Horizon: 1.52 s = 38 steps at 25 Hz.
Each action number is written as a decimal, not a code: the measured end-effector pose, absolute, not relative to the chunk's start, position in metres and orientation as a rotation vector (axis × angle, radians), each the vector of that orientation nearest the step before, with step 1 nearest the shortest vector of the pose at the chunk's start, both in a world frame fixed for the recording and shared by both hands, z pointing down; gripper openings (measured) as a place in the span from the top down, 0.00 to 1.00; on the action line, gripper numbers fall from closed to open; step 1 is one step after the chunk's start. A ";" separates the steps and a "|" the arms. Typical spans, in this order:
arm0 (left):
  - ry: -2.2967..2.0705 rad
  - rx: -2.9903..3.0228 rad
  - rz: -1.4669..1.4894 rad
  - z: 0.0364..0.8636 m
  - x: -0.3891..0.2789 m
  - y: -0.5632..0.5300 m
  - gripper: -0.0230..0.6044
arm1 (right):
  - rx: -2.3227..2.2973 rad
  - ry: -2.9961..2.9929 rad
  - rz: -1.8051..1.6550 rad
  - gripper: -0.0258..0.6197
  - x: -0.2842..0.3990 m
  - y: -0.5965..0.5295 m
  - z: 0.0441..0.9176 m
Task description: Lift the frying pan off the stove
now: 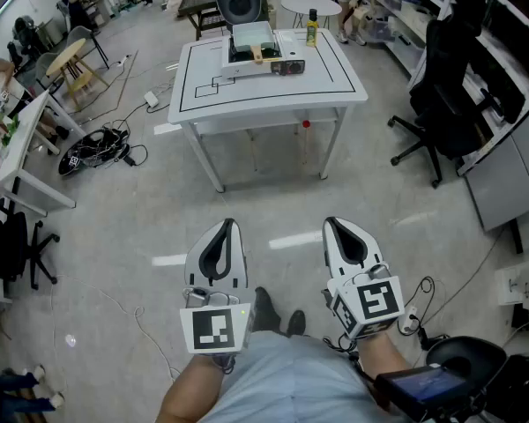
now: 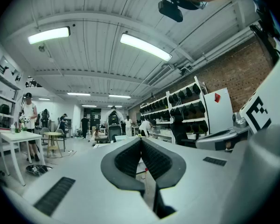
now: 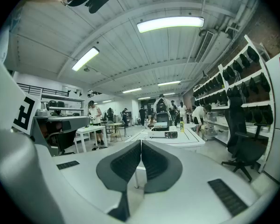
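Observation:
A white table stands some way ahead on the floor. A portable stove sits at its far side, and on it rests a dark frying pan with a tan handle. Both grippers hang close to the person's body, well short of the table. The left gripper is shut with nothing between its jaws, as the left gripper view confirms. The right gripper is shut and empty too; in the right gripper view it faces the stove on the far table.
A yellow-green bottle stands at the table's far right, beside the stove. A black office chair and shelving are to the right. At the left are a white desk and a cable heap. People work in the background.

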<state>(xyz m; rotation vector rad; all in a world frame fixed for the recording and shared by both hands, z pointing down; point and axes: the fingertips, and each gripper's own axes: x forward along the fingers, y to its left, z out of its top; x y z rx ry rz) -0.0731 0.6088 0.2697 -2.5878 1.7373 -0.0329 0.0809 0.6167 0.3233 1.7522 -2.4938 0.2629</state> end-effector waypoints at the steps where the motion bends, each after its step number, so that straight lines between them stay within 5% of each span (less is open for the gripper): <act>1: 1.736 -2.588 -0.028 0.269 -0.074 0.606 0.93 | 1.753 -2.492 0.263 0.89 0.080 0.615 0.323; 22: 1.669 -2.617 0.039 0.259 -0.135 0.523 0.93 | 1.834 -2.486 0.254 0.88 0.032 0.530 0.300; 38: 1.726 -2.652 -0.132 0.307 -0.112 0.419 0.93 | 1.785 -2.461 0.450 0.88 0.062 0.421 0.356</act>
